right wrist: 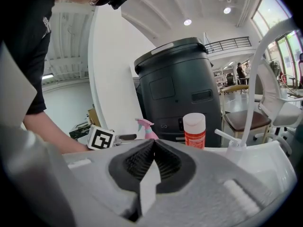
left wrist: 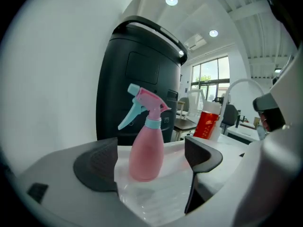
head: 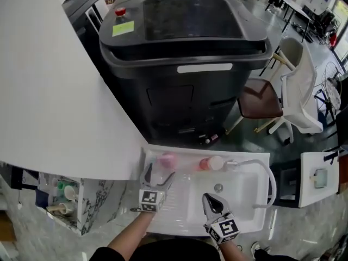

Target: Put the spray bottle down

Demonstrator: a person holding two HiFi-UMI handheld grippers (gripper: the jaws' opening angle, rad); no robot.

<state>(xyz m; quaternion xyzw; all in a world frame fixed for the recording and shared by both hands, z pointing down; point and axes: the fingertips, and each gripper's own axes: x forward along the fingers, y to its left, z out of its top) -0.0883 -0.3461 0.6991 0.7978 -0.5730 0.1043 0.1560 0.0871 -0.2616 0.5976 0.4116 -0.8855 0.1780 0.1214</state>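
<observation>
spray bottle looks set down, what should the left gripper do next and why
Probably draw the left gripper straight back. The spray bottle stands upright on the sink, the jaws wide apart and off it, so only backing away without nudging it remains.

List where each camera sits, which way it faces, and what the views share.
Head view: on the head, facing steeply down at the sink; shows both forearms, left gripper, right gripper.
Left gripper view: on the left gripper, facing along its open jaws at the spray bottle, upright and untouched.
Right gripper view: on the right gripper, facing over shut jaws toward the black machine; shows the person's left arm.
Shared: all three show the spray bottle and red bottle.
</observation>
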